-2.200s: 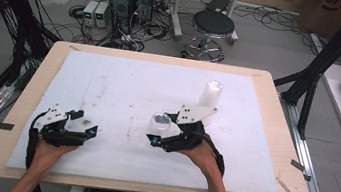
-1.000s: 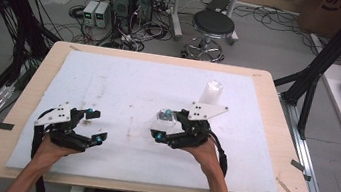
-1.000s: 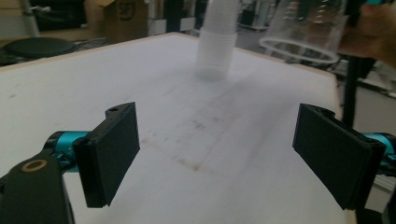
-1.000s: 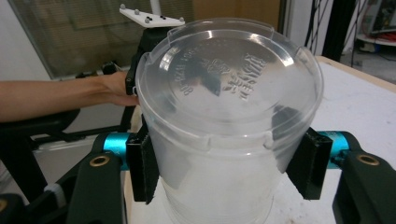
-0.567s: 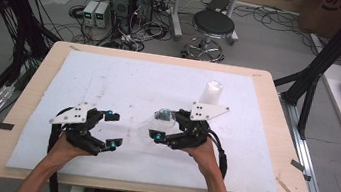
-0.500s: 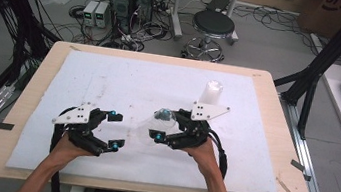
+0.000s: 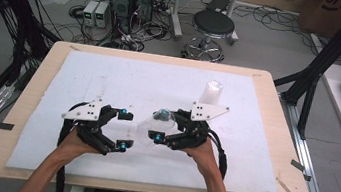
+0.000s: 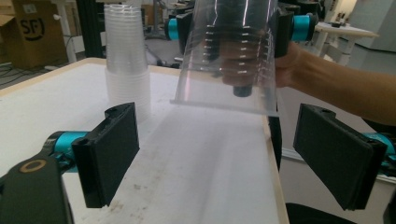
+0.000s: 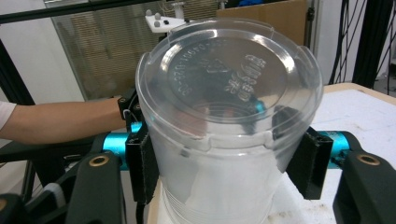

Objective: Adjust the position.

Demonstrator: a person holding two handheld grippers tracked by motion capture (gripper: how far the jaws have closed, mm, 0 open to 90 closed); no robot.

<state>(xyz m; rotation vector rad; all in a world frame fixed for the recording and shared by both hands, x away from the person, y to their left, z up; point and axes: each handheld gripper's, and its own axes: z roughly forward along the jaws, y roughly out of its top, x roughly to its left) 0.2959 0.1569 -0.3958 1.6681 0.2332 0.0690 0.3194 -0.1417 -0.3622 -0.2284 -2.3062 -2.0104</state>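
In the high view, a white foam sheet (image 7: 110, 82) is seen spread over the wooden worktop (image 7: 33, 87). A stack of clear plastic cups (image 7: 211, 92) stands upright on the sheet, beyond the right gripper (image 7: 161, 127) and just past its grey plate. A single clear plastic cup (image 7: 152, 123) is clamped between the right gripper's jaws, lying roughly level with its open mouth turned toward the left gripper (image 7: 123, 130). The left gripper's jaws are spread wide and face the cup's mouth; a stretch of bare sheet lies between them and the cup.

In the left gripper view, the two black jaws are seen wide apart with nothing between them. The clear plastic cup (image 8: 229, 56) hangs ahead of and above the jaws, mouth rim lowest and tilted toward them, nearer the right-hand jaw. The right gripper's jaws are seen behind it, through its wall. The stack of cups (image 8: 126, 60) stands ahead of the left-hand jaw, beside the held cup and apart from it. Nothing stands between the jaws and the cup.

In the right gripper view, the cup (image 9: 224, 140) is seen gripped on its sides by both jaws, its closed base nearest the camera. The other person's forearm is seen beyond it.
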